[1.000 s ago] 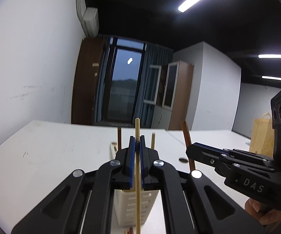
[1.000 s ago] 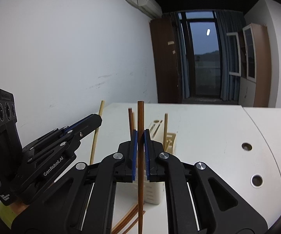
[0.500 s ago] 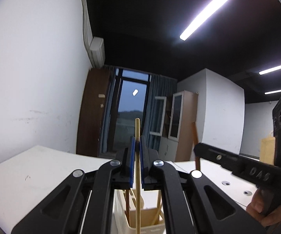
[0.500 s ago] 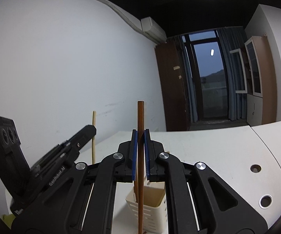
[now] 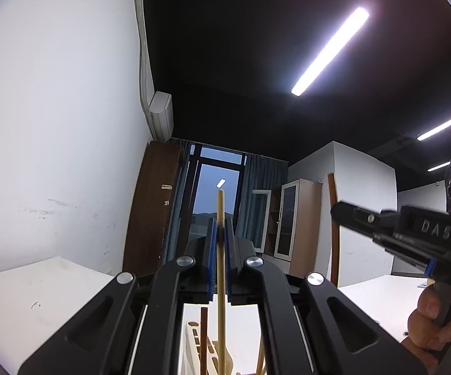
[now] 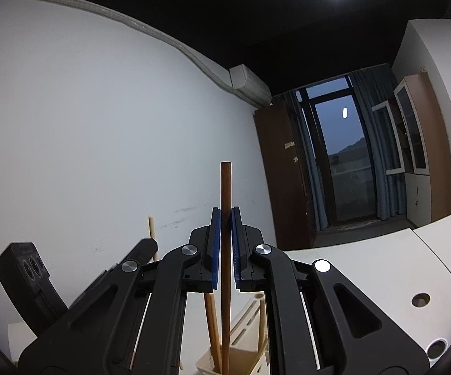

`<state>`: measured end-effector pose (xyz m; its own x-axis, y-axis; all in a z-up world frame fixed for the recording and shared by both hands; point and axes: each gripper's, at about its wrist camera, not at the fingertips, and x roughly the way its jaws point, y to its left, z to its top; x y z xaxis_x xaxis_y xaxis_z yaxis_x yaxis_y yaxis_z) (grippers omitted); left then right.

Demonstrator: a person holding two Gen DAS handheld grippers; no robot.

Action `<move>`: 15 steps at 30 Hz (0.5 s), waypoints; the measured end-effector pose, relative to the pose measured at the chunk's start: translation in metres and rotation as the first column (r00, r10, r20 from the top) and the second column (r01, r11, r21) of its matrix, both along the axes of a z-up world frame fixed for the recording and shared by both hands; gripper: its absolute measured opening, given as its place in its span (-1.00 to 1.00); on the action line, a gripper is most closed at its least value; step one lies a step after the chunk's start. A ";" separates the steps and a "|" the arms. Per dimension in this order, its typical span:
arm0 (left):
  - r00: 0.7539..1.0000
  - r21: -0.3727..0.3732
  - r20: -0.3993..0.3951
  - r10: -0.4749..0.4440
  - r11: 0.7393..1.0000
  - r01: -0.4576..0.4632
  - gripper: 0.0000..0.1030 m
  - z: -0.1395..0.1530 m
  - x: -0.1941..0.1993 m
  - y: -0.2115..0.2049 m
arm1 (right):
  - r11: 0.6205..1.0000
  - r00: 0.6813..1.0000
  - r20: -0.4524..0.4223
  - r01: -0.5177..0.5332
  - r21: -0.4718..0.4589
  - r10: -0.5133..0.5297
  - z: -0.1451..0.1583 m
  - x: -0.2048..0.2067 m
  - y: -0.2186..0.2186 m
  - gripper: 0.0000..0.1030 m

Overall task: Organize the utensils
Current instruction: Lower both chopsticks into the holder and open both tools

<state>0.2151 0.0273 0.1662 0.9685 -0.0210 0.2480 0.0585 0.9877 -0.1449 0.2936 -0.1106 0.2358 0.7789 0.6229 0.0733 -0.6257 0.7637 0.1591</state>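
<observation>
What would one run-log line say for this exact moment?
left gripper: shut on light chopstick | right gripper: shut on dark chopstick | both upright above cream holder

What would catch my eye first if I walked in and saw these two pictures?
Probably the sticks standing upright between black fingers: a pale chopstick pinched in the left gripper, a dark brown chopstick pinched in the right gripper. Below them, a cream holder on the white table already has sticks in it.
</observation>
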 end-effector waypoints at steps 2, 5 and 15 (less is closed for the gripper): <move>1.000 0.001 -0.001 -0.003 1.000 0.003 -0.92 -0.003 0.004 -0.003 | 1.000 1.000 0.013 0.008 0.008 -0.008 -0.005 -0.004 -0.001 -0.88; 1.000 0.004 -0.005 0.002 1.000 -0.002 -0.92 -0.006 0.012 -0.001 | 1.000 1.000 0.021 0.005 0.019 -0.006 -0.006 0.002 0.000 -0.88; 0.999 0.028 -0.038 0.025 0.999 -0.024 -0.92 -0.016 0.032 -0.008 | 1.000 1.000 0.017 0.006 0.003 -0.006 -0.016 0.028 0.009 -0.88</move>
<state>0.2475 0.0195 0.1506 0.9777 -0.0032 0.2101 0.0289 0.9925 -0.1192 0.3214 -0.1017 0.2199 0.7811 0.6181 0.0882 -0.6239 0.7668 0.1512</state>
